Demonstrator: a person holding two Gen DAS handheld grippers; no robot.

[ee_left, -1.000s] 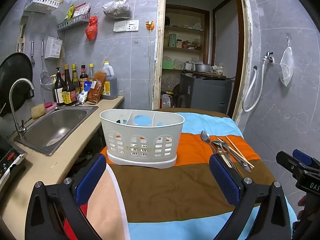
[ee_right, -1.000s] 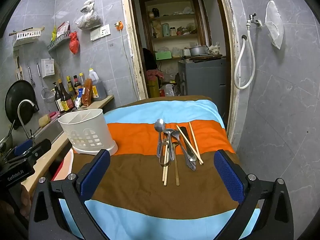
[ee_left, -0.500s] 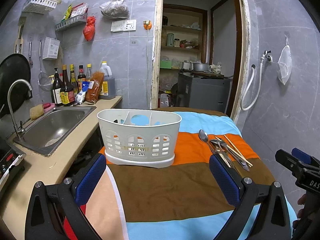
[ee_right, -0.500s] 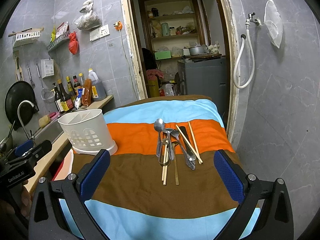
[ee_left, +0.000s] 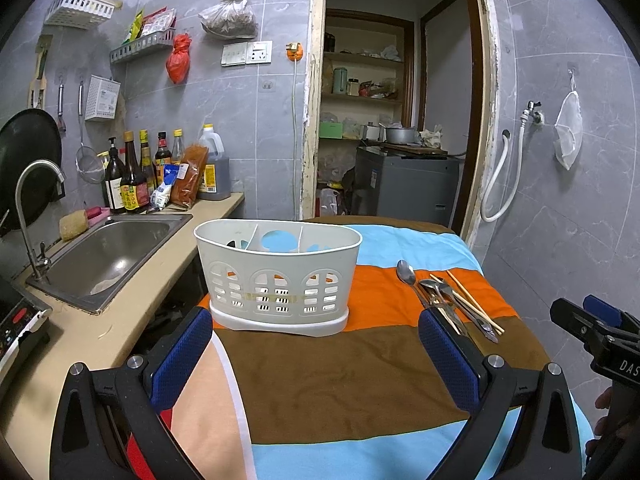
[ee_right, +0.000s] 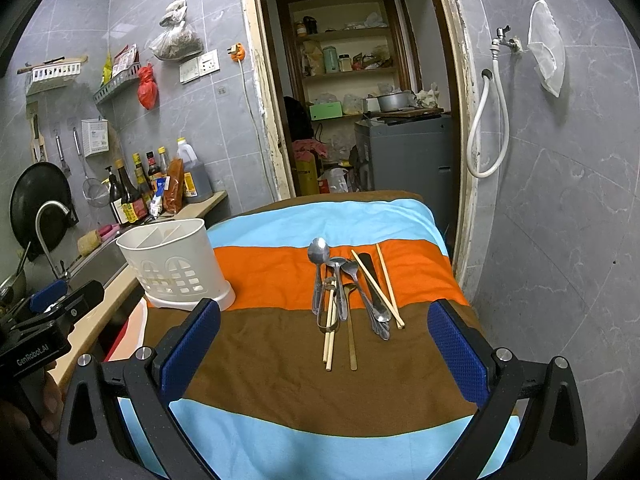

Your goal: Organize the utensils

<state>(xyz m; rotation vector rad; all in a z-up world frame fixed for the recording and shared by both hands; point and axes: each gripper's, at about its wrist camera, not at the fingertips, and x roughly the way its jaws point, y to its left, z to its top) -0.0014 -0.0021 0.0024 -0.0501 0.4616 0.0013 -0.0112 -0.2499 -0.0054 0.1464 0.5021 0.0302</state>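
both grippers, left gripper [ee_left: 316,344] and right gripper [ee_right: 324,340], hover wide and empty over the striped tabletop [ee_right: 280,360]; nothing sorted, next likely lifting metal spoons and wooden chopsticks [ee_right: 348,292] into the white slotted plastic caddy [ee_left: 278,276].

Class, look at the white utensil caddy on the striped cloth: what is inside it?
The white utensil caddy shows inner dividers and no utensil standing above its rim. The blue of the striped cloth shows through holes in its back wall. Its floor is hidden by the front wall.
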